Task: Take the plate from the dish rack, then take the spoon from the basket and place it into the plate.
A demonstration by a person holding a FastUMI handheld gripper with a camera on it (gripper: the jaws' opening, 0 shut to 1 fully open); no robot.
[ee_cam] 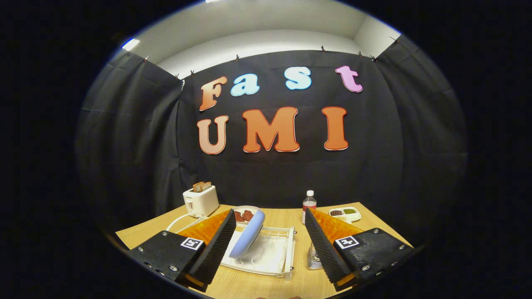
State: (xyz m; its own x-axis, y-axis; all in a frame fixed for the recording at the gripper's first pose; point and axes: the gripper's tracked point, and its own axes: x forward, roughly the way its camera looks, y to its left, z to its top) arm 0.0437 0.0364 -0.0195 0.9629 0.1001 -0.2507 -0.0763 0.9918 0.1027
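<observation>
Gripper (270, 243) fingers spread apart above the rack (274, 257); a plate (248, 234) stands upright inside. Next: lower and clamp its rim.

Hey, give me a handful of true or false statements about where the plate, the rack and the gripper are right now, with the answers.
1. The gripper is open. True.
2. The blue plate lies flat on the table. False: it stands on edge in the white dish rack.
3. The gripper's fingers press on the plate. False: it stands between them, close to one, ungripped.
4. A toaster holding bread stands beyond the rack. True.
5. The water bottle lies on its side. False: it stands upright.
</observation>
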